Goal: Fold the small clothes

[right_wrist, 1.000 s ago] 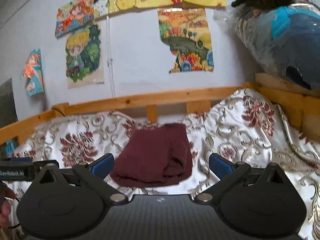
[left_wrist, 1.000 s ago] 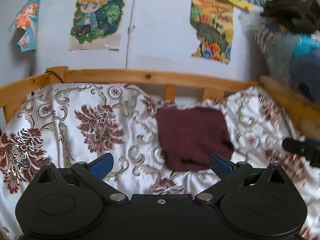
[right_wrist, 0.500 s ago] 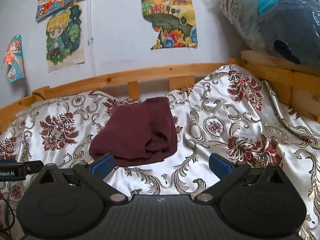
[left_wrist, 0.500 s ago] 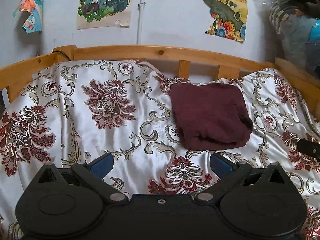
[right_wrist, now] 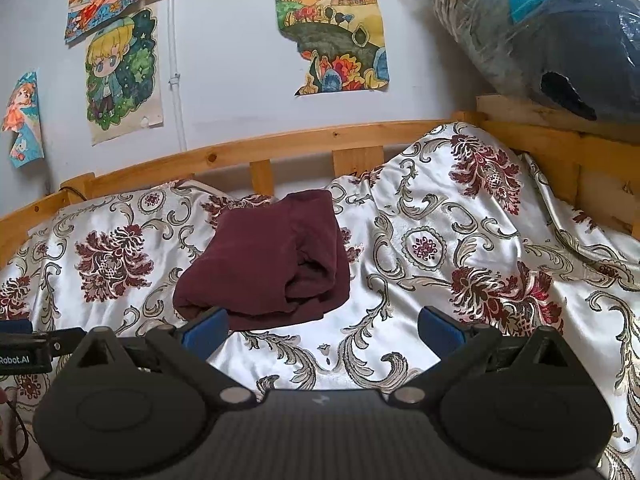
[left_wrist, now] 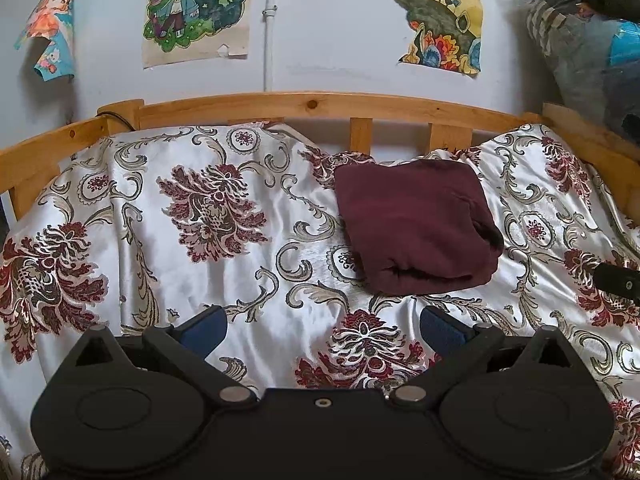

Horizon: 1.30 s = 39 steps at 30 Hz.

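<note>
A dark maroon garment (left_wrist: 416,224) lies folded into a thick square on the flowered satin bedspread (left_wrist: 208,208), near the wooden rail. It also shows in the right wrist view (right_wrist: 272,264). My left gripper (left_wrist: 323,327) is open and empty, held above the spread in front of the garment. My right gripper (right_wrist: 323,327) is open and empty, just in front of the garment's near edge. The tip of the right gripper shows at the right edge of the left wrist view (left_wrist: 618,282). The left gripper's body shows at the left edge of the right wrist view (right_wrist: 24,350).
A wooden bed rail (left_wrist: 320,110) runs along the back and both sides. Posters (left_wrist: 196,8) hang on the white wall. A plastic-wrapped bundle of bedding (right_wrist: 552,36) sits on the raised wooden ledge (right_wrist: 560,136) at the right. The spread is rumpled at the right.
Both grippers have tilted downward and moved closer over the bed, so the garment sits lower and larger in view. The garment has not moved. Both grippers stay open.
</note>
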Each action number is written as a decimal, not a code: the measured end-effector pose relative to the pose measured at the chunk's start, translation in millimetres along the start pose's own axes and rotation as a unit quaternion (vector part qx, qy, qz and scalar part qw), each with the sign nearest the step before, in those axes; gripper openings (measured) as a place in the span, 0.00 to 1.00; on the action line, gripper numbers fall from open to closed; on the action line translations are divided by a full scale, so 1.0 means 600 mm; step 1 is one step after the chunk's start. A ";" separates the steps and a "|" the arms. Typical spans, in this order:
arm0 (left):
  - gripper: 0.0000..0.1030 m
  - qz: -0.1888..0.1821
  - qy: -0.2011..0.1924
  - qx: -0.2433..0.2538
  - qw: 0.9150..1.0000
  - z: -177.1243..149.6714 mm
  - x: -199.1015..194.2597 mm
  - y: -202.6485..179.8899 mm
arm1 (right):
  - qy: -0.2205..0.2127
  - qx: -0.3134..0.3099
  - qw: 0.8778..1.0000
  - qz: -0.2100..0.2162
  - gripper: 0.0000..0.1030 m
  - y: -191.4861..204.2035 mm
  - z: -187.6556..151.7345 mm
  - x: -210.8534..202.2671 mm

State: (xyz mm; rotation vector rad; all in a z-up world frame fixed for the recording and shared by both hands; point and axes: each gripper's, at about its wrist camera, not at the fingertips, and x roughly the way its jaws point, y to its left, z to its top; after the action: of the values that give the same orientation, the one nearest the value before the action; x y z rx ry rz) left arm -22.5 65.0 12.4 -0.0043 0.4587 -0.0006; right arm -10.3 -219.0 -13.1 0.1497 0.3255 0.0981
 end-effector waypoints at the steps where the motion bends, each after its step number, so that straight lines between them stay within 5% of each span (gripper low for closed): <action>1: 0.99 0.000 0.000 0.000 1.000 0.000 0.000 0.000 | 0.000 0.000 1.000 0.000 1.00 -0.001 0.000 0.000; 39: 0.99 0.005 0.001 -0.002 1.000 0.000 -0.001 -0.002 | 0.007 0.004 1.000 0.005 1.00 0.000 -0.001 0.000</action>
State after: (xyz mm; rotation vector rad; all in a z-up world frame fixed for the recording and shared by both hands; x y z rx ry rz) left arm -23.1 63.7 12.5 -0.0064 0.4601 0.0100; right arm -10.3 -219.0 -13.7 0.1595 0.3398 0.1070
